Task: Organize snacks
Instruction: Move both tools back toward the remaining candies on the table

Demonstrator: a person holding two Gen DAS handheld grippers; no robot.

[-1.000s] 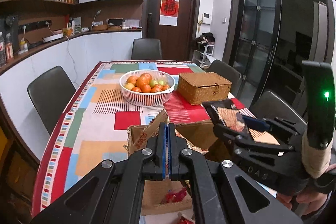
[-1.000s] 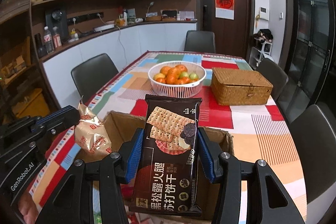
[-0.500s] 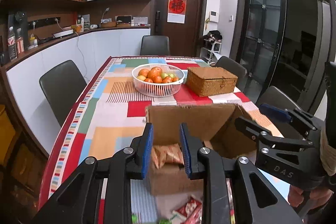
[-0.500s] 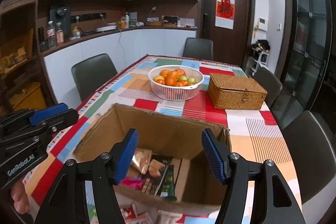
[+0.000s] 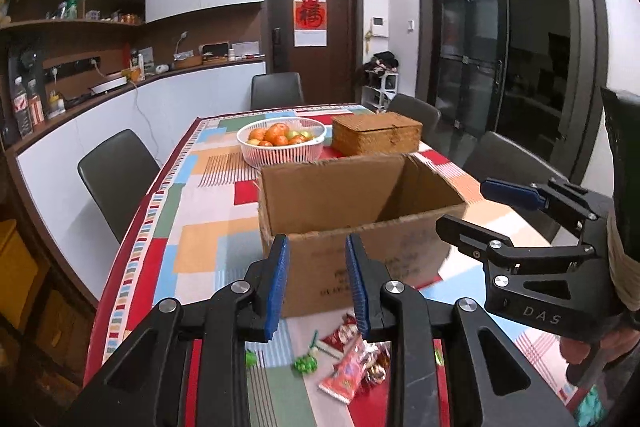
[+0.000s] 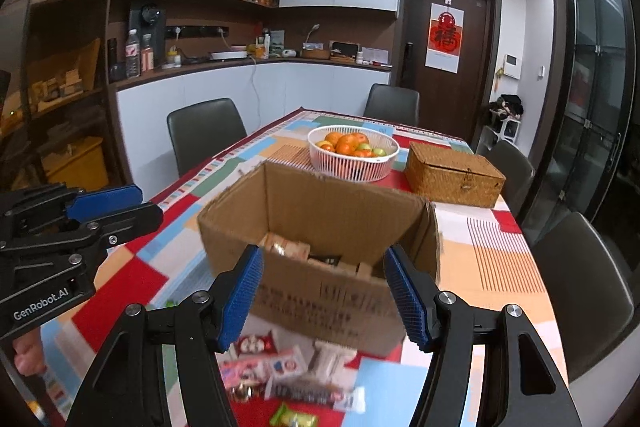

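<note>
An open cardboard box (image 5: 352, 211) stands on the patterned table; in the right wrist view the box (image 6: 320, 227) holds several snack packets (image 6: 288, 249). Loose snack packets (image 5: 352, 367) lie on the table in front of the box, also in the right wrist view (image 6: 280, 367). My left gripper (image 5: 316, 287) is open and empty, just before the box's near wall. My right gripper (image 6: 324, 299) is open wide and empty, at the box's near edge. The right gripper also shows in the left wrist view (image 5: 492, 211), and the left gripper in the right wrist view (image 6: 120, 207).
A white basket of fruit (image 5: 280, 143) and a wicker box (image 5: 376, 133) stand behind the cardboard box. Dark chairs (image 5: 116, 171) surround the table. A counter with bottles (image 6: 136, 55) runs along the left wall.
My right gripper let the dark cracker packet go into the box and opened. My left gripper opened and released its packet. Both pulled back toward the near side.
</note>
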